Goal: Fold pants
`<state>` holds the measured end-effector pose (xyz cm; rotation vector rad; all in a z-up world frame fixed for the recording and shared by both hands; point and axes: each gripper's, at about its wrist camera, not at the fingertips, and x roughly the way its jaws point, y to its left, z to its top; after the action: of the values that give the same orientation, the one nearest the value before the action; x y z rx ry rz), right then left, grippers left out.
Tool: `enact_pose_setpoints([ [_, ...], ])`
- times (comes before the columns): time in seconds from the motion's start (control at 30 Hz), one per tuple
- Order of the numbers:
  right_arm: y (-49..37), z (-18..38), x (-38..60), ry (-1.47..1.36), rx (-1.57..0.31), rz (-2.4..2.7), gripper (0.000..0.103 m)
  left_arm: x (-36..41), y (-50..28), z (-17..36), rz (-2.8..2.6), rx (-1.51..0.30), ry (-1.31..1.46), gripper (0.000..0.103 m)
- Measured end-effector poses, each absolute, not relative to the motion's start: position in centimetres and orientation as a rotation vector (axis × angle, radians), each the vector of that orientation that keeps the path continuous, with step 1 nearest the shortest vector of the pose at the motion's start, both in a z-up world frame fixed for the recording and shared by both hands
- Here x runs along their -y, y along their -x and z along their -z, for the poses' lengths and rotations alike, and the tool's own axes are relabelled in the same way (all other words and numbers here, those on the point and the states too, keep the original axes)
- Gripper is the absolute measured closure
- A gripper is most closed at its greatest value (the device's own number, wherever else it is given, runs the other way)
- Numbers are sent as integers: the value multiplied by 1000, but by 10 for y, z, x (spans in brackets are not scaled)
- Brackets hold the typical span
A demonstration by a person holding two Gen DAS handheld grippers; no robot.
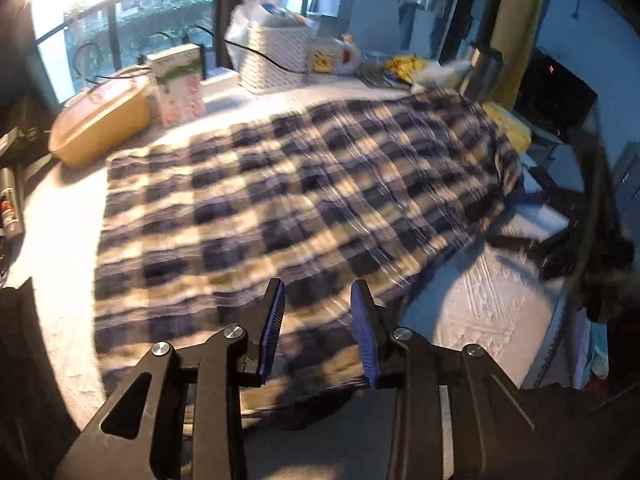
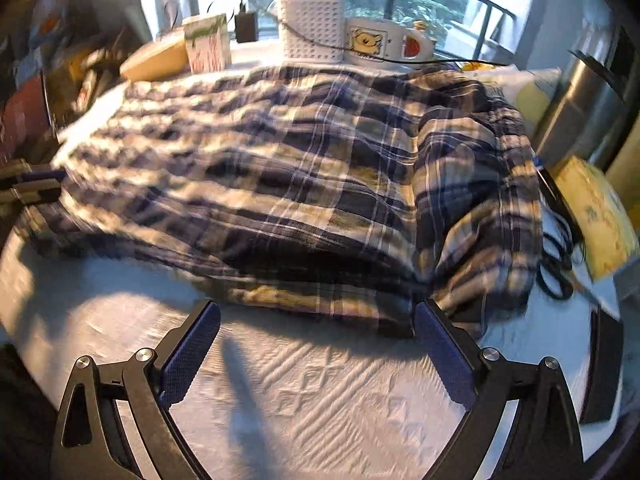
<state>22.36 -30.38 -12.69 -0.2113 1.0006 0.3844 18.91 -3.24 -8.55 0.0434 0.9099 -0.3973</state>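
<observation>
Pants (image 1: pixel 304 184) lie lengthwise across desk; left claw (image 1: pixel 318 332) over near hem, parted; right claw (image 2: pixel 316 352) wide apart, short of edge.

This is a lived-in room of a home, a bedroom by the look of it — a white quilted mattress (image 2: pixel 320 392) fills the lower part of both views. Along the upper edge stand household odds and ends: a white perforated basket (image 2: pixel 312 32), a floral tissue box (image 1: pixel 180 84), a yellow lidded container (image 1: pixel 100 120). Behind them, a large window (image 1: pixel 132 12) shows a railing and green trees — a balcony outside.
</observation>
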Motion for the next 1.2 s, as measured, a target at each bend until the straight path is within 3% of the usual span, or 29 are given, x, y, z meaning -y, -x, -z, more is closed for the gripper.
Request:
enact_pose_setpoints([
  [0.2,-233,98,290,98,-895,-409,5,46,-167,111,446,-954,-103,69],
  [0.43,-246,134,247,284,-939,-345,5,29,-150,113,463,-902,-45,70],
  [0.83,-204,128,306,197,-1021,-340,5,-2,-146,90,441,-919,-6,69],
  [1.0,-212,104,318,165,-943,-325,5,-21,-166,87,348,-883,40,69],
  [1.07,-218,96,311,170,-904,-346,10,-19,-174,94,324,-901,6,69],
  [1.13,-224,91,300,203,-852,-363,23,-16,-183,112,293,-972,-31,69],
  [1.2,-234,95,293,226,-834,-356,28,-17,-179,114,296,-942,-36,69],
])
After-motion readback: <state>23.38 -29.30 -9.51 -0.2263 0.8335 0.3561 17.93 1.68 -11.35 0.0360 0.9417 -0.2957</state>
